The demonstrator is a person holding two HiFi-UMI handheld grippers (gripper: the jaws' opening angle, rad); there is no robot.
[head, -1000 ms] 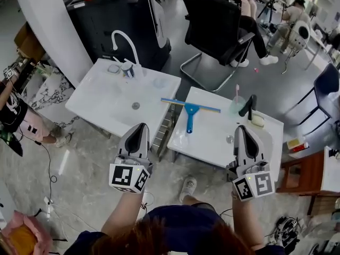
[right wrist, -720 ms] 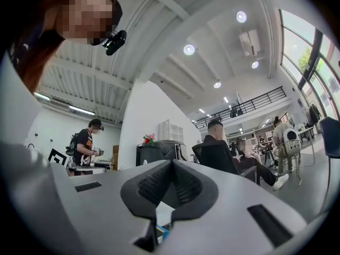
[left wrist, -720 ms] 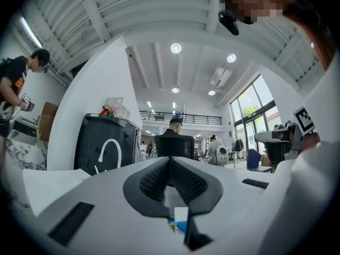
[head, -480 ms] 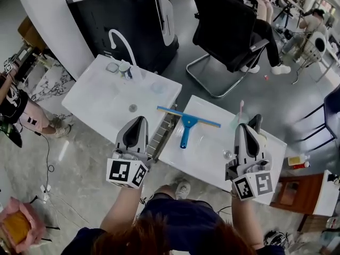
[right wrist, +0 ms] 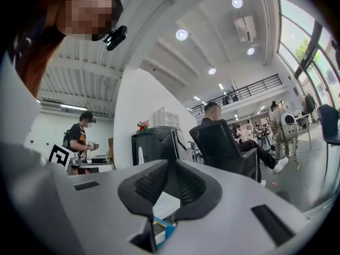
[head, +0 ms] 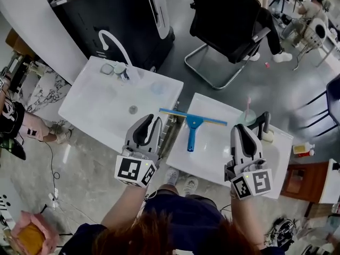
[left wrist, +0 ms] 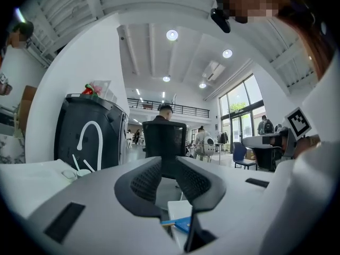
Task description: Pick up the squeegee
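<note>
The squeegee [head: 192,126] is bright blue, handle and blade bar alike. Both sink tops are plain white (the left [head: 101,105] and the right [head: 212,147]). The curved faucet [head: 109,39] is white, the other faucet [head: 261,122] black. The office chair [head: 223,15] is black, and the floor [head: 90,169] pale grey and marbled.

Legible text: none. Coded square markers, no lettering, on left gripper [head: 149,121] and right gripper [head: 240,130]. Bystander's shirt print [head: 6,112]: unreadable.
</note>
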